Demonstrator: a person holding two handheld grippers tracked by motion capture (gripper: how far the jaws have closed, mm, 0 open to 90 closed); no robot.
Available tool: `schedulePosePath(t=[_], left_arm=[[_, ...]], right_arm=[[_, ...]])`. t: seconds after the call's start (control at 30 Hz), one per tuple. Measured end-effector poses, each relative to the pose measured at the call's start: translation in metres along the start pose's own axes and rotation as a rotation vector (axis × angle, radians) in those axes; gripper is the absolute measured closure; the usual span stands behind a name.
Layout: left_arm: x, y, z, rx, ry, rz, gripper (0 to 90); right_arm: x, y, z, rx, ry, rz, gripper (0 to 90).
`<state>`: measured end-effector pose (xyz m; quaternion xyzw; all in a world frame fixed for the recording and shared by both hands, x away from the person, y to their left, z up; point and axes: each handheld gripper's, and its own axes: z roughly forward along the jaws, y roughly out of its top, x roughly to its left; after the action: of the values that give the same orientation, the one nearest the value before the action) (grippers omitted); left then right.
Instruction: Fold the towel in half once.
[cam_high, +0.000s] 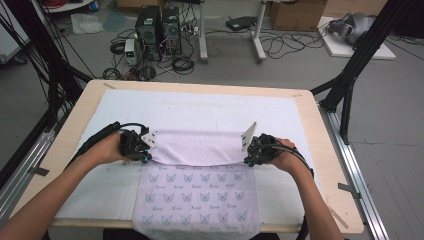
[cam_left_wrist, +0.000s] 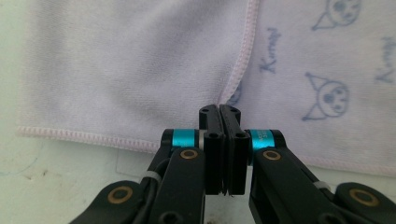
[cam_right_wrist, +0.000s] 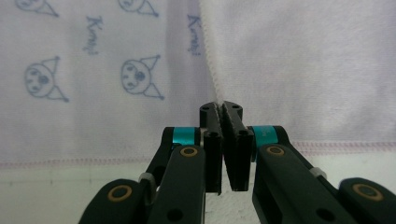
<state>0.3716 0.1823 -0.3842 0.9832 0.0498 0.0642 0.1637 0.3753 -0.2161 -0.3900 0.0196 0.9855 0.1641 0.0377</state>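
Both grippers clamped tight now: left gripper pinching the folded towel at its nine o'clock corner, right gripper on the three o'clock corner. The folded edge runs straight between them, crosswise on the table. Any next fold, I'd judge, goes toward twelve or six.
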Motion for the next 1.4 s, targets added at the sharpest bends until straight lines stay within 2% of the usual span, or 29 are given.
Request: schedulePosePath(t=[0.2, 0.33, 0.4, 0.43, 0.47, 0.5, 0.53, 0.57, 0.6, 0.63, 0.67, 0.7, 0.73, 0.77, 0.8, 0.87, 0.93, 0.97, 1.0, 1.03, 1.07, 1.1, 1.13, 1.17, 1.23, 1.3, 1.33, 1.4], left_arm=[[-0.007, -0.005, -0.027, -0.093, -0.022, -0.01, 87.9], [-0.019, -0.009, -0.04, -0.129, -0.025, -0.001, 87.9], [-0.029, -0.011, -0.046, -0.156, -0.062, 0.012, 87.9], [-0.037, -0.012, -0.049, -0.164, -0.1, 0.032, 87.9], [-0.047, -0.013, -0.052, -0.188, -0.153, 0.06, 87.9], [-0.058, -0.014, -0.055, -0.225, -0.216, 0.102, 87.9], [-0.068, -0.015, -0.058, -0.262, -0.26, 0.142, 87.7], [-0.075, -0.018, -0.061, -0.294, -0.278, 0.162, 86.7], [-0.076, -0.019, -0.063, -0.311, -0.271, 0.151, 76.4], [-0.075, -0.021, -0.063, -0.323, -0.249, 0.108, 53.7], [-0.072, -0.022, -0.064, -0.314, -0.236, 0.08, 41.5], [-0.07, -0.024, -0.063, -0.317, -0.219, 0.081, 42.1], [-0.068, -0.025, -0.063, -0.32, -0.209, 0.08, 41.5], [-0.065, -0.025, -0.061, -0.322, -0.207, 0.079, 40.6], [-0.062, -0.025, -0.059, -0.323, -0.181, 0.07, 40.5], [-0.051, -0.024, -0.053, -0.315, -0.14, 0.02, 38.8], [-0.037, -0.026, -0.046, -0.31, -0.054, -0.044, 38.3], [-0.029, -0.027, -0.043, -0.311, -0.033, -0.077, 38.0], [-0.022, -0.028, -0.039, -0.314, 0.009, -0.111, 38.0], [-0.015, -0.03, -0.035, -0.328, 0.022, -0.147, 37.3], [-0.008, -0.031, -0.031, -0.333, 0.024, -0.174, 37.0], [-0.001, -0.032, -0.028, -0.327, 0.039, -0.192, 36.9], [0.004, -0.034, -0.023, -0.334, 0.041, -0.205, 35.0], [0.009, -0.035, -0.018, -0.341, 0.036, -0.215, 31.9], [0.018, -0.038, -0.01, -0.336, 0.027, -0.237, 30.9], [0.024, -0.039, -0.001, -0.308, 0.02, -0.265, 29.8], [0.026, -0.04, 0.002, -0.291, 0.022, -0.264, 29.8], [0.028, -0.039, 0.008, -0.276, 0.0, -0.277, 30.0]], right_arm=[[0.008, -0.006, -0.02, -0.081, -0.002, 0.013, 87.1], [0.02, -0.009, -0.031, -0.098, -0.001, 0.011, 87.1], [0.028, -0.01, -0.037, -0.112, 0.009, 0.003, 87.1], [0.032, -0.011, -0.04, -0.129, 0.027, -0.004, 87.1], [0.037, -0.011, -0.044, -0.145, 0.065, -0.019, 87.3], [0.046, -0.012, -0.048, -0.17, 0.144, -0.023, 87.4], [0.056, -0.011, -0.052, -0.206, 0.23, -0.071, 87.3], [0.065, -0.011, -0.056, -0.24, 0.273, -0.13, 86.7], [0.071, -0.012, -0.061, -0.272, 0.289, -0.149, 74.6], [0.074, -0.015, -0.065, -0.317, 0.253, -0.117, 53.2], [0.073, -0.017, -0.068, -0.334, 0.23, -0.076, 54.8], [0.071, -0.019, -0.07, -0.332, 0.229, -0.056, 54.9], [0.069, -0.019, -0.07, -0.326, 0.202, -0.056, 54.2], [0.067, -0.02, -0.07, -0.318, 0.182, -0.032, 51.3], [0.063, -0.02, -0.068, -0.31, 0.161, -0.006, 50.3], [0.053, -0.02, -0.061, -0.281, 0.097, 0.05, 48.6], [0.041, -0.02, -0.053, -0.25, 0.015, 0.128, 48.6], [0.034, -0.02, -0.049, -0.243, -0.003, 0.166, 48.3], [0.027, -0.02, -0.044, -0.232, -0.017, 0.187, 48.2], [0.021, -0.019, -0.04, -0.209, -0.06, 0.21, 47.6], [0.016, -0.017, -0.036, -0.192, -0.078, 0.225, 45.8], [0.01, -0.017, -0.031, -0.189, -0.077, 0.235, 44.2], [0.005, -0.016, -0.027, -0.183, -0.085, 0.262, 41.1], [0.0, -0.015, -0.024, -0.17, -0.108, 0.277, 40.1], [-0.01, -0.014, -0.017, -0.153, -0.114, 0.299, 40.1], [-0.017, -0.012, -0.009, -0.135, -0.112, 0.303, 38.3], [-0.02, -0.011, -0.005, -0.121, -0.11, 0.3, 35.7], [-0.023, -0.008, 0.003, -0.073, -0.115, 0.291, 33.2]])
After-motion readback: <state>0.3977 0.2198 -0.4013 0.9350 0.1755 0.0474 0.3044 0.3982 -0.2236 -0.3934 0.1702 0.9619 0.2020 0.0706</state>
